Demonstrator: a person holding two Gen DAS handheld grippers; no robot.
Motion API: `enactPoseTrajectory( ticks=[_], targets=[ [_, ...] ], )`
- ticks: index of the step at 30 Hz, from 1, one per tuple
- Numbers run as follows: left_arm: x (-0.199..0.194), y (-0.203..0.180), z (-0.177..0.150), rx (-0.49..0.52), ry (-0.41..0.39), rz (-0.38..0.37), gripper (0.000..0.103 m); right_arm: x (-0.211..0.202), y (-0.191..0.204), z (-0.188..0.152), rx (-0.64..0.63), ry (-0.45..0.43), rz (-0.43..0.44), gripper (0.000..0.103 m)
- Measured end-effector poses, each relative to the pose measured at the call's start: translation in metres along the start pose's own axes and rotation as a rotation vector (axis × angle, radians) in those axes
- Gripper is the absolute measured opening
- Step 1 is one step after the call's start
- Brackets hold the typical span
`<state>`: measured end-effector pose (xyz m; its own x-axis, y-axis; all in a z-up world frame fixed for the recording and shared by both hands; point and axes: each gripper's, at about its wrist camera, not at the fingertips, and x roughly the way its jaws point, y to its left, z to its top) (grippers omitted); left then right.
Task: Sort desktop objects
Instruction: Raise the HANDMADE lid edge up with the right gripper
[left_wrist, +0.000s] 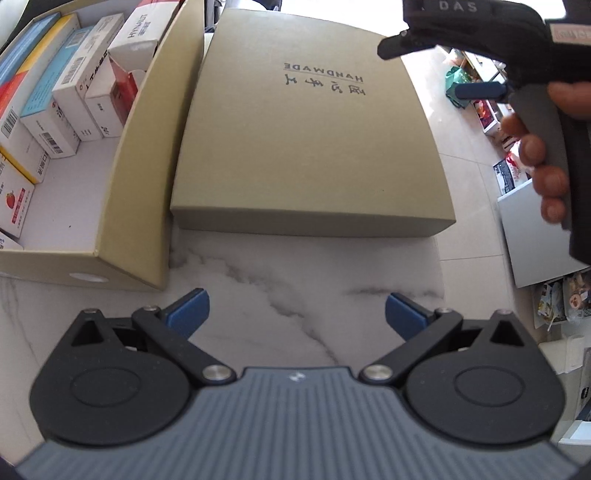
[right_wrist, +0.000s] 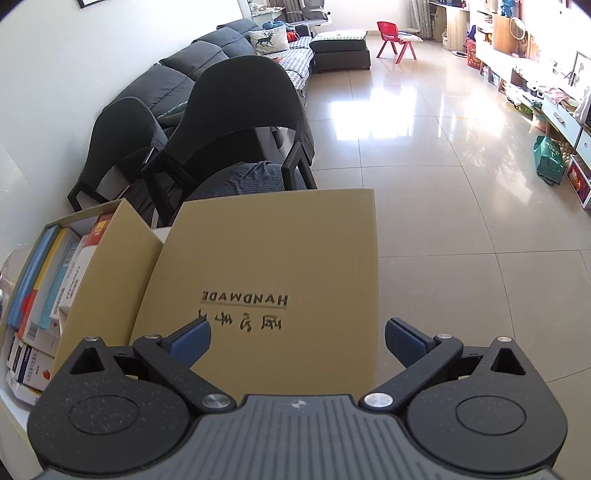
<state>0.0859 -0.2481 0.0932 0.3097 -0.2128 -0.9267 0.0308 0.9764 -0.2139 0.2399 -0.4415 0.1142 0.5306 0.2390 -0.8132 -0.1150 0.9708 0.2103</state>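
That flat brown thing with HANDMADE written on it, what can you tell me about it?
The flat cardboard lid is plain tan and matte, with HANDMADE and a line of brush-style characters printed on top, upside down in both views. It lies flat on the marble table, top up, short side walls downward. On its left, the open box of small packages stands close, possibly touching. Neither gripper touches it.

Right tool (right_wrist: 297, 341) above the lid

Its blue fingers (right_wrist: 192, 341) spread wide over the tan "HANDMADE" box lid (right_wrist: 273, 254); open box (right_wrist: 96, 280) of cartons alongside, left.
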Motion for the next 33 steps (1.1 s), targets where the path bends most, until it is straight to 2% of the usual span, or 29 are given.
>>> enactPoseTrajectory(
  ticks=[10, 16, 22, 29, 33],
  targets=[
    [0.004, 0.007, 0.001, -0.002, 0.021, 0.003, 0.103, 0.079, 0.017, 0.096, -0.003, -0.033, 0.016, 0.102],
    [0.002, 0.012, -0.002, 0.006, 0.032, 0.009, 0.103, 0.130, 0.033, 0.130, -0.036, 0.018, 0.003, 0.102],
    [0.004, 0.016, -0.004, 0.015, 0.041, 0.010, 0.103, 0.166, 0.051, 0.130, -0.089, 0.120, -0.001, 0.102],
    [0.002, 0.020, -0.006, 0.026, 0.042, 0.012, 0.103, 0.167, 0.071, 0.110, -0.238, 0.113, -0.011, 0.103],
    [0.000, 0.024, -0.007, 0.028, 0.046, 0.010, 0.103, 0.165, 0.072, 0.104, -0.261, 0.147, 0.048, 0.103]
  ],
)
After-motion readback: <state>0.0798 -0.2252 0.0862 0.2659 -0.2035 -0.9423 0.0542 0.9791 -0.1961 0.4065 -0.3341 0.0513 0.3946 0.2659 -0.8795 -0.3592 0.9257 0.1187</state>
